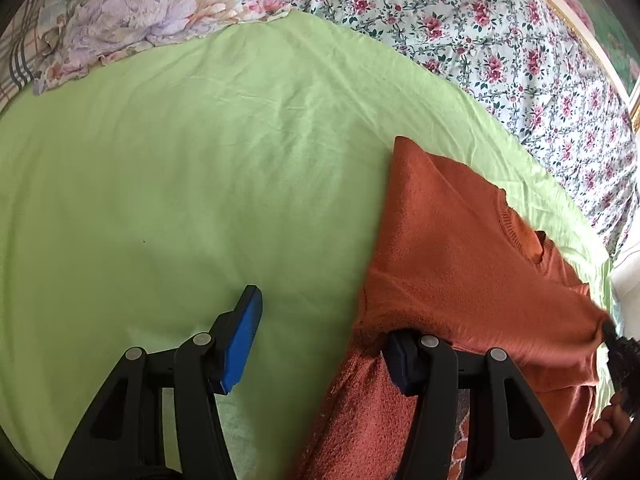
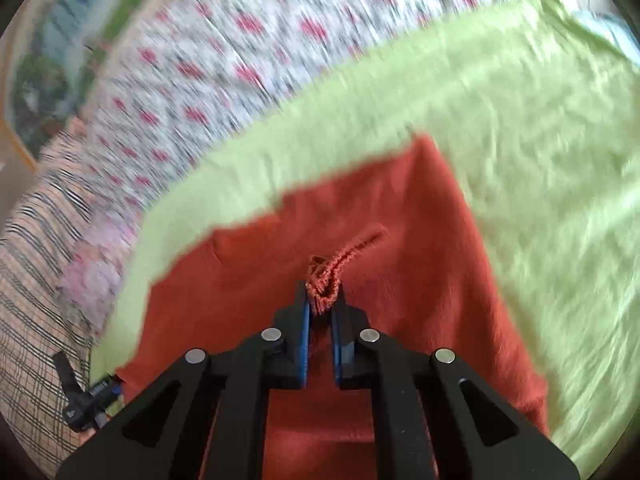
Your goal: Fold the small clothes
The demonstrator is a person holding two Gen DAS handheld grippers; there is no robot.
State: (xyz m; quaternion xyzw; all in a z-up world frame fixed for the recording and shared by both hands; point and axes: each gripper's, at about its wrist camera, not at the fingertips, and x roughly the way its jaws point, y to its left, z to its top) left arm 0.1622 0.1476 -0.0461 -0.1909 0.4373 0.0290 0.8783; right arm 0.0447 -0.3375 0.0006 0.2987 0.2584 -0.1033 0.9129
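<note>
I am looking down at a rust sweater (image 1: 460, 248) lying on a green sheet (image 1: 180, 180) spread over the bed. In the left wrist view it is sitting at the right side of the sheet, its long axis running from near my cameras away toward the floral quilt (image 1: 500, 40), with one squared corner pointing at the quilt. The ribbed neckline (image 1: 516, 232) is opening toward the right edge of the sheet.

My left gripper (image 1: 320, 344) is standing with its jaws spread wide. The left blue pad (image 1: 242, 344) is hovering over bare sheet, while the other finger is tucked under the sweater's left edge, so cloth is draping across it; nothing is being pinched.

My right gripper (image 2: 320, 312) is clenching its jaws on a bunched wad of ribbed knit (image 2: 326, 284), and the sweater (image 2: 400, 240) is fanning out ahead of it toward the quilt (image 2: 240, 60). This view is smearing with motion blur, so finer detail is escaping me. A lilac floral cloth (image 1: 132, 12) is lying bunched at the sheet's far left.
</note>
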